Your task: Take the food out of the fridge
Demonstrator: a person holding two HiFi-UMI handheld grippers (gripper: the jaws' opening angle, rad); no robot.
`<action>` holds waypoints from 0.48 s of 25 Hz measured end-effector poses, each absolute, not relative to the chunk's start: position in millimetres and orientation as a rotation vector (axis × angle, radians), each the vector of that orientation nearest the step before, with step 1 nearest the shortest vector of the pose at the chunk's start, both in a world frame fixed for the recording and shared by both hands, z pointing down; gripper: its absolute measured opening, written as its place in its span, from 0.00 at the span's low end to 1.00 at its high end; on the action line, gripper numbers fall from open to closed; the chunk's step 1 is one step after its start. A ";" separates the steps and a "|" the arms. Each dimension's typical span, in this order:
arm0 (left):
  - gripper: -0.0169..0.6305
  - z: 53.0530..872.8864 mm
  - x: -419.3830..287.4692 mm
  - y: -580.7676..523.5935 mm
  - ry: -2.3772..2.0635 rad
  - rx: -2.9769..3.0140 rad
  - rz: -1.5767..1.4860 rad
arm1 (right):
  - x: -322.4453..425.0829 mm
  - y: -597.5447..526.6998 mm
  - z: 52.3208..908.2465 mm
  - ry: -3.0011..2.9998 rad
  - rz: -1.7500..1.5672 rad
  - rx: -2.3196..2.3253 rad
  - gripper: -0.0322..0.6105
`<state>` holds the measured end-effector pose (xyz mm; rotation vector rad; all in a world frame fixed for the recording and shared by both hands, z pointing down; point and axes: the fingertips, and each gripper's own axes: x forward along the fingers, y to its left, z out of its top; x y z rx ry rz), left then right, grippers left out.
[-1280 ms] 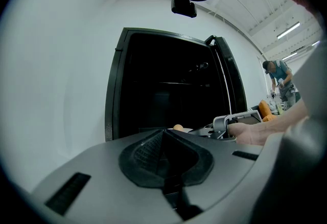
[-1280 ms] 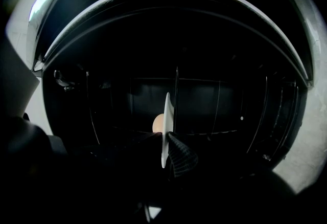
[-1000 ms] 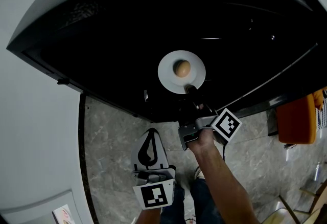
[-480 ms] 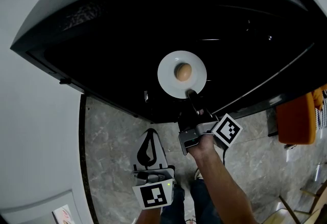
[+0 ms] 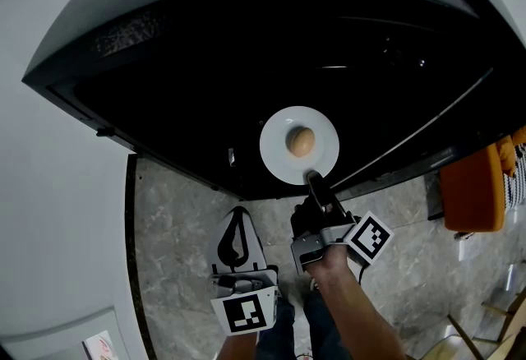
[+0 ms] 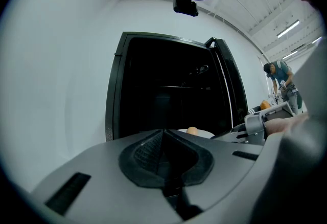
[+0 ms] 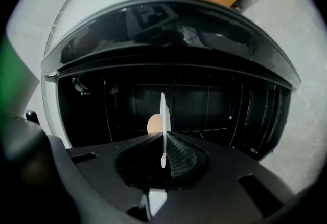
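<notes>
**Head view:** the fridge (image 5: 205, 62) fills the upper half of the frame as a dark open cavity. A white plate (image 5: 278, 159) sits at frame centre against its lower edge. A small round tan piece of food (image 5: 300, 140) rests on the middle of the plate. The right gripper (image 5: 313, 179) reaches up from the lower centre and pinches the plate's near rim. Its marker cube (image 5: 368, 237) lies lower right of the plate. The left gripper (image 5: 238, 223) hangs lower left of it over the grey marble floor (image 5: 181, 219), apart from the plate. An orange object (image 5: 472, 186) stands at the right edge; what it is cannot be made out.

**Left gripper view:** the jaws are pressed together at bottom centre with nothing between them. Just above them show a sliver of the plate (image 6: 203, 133) and the food (image 6: 192, 130), with the open fridge behind. A person (image 6: 278, 77) stands far off at the right.

**Right gripper view:** the plate (image 7: 163, 115) appears edge-on as a thin white vertical line, clamped between the jaws at centre. The food (image 7: 153, 124) sits just left of that line, before the fridge's dark shelves.
</notes>
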<state>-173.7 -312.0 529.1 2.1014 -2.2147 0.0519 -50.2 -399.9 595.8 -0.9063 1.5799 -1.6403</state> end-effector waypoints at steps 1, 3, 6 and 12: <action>0.05 528.8 -173.6 -311.9 -2.216 2.100 0.051 | -47.7 -395.1 595.5 1.579 -1.642 -0.911 0.10; 0.05 528.4 -173.5 -311.5 -2.219 2.096 0.048 | -43.9 -384.7 594.9 1.574 -1.652 -0.916 0.10; 0.05 528.5 -172.2 -311.2 -2.219 2.091 0.044 | -40.5 -368.0 593.4 1.561 -1.672 -0.920 0.10; 0.05 528.8 -167.7 -311.9 -2.217 2.100 0.045 | -33.6 -338.0 588.2 1.535 -1.709 -0.916 0.10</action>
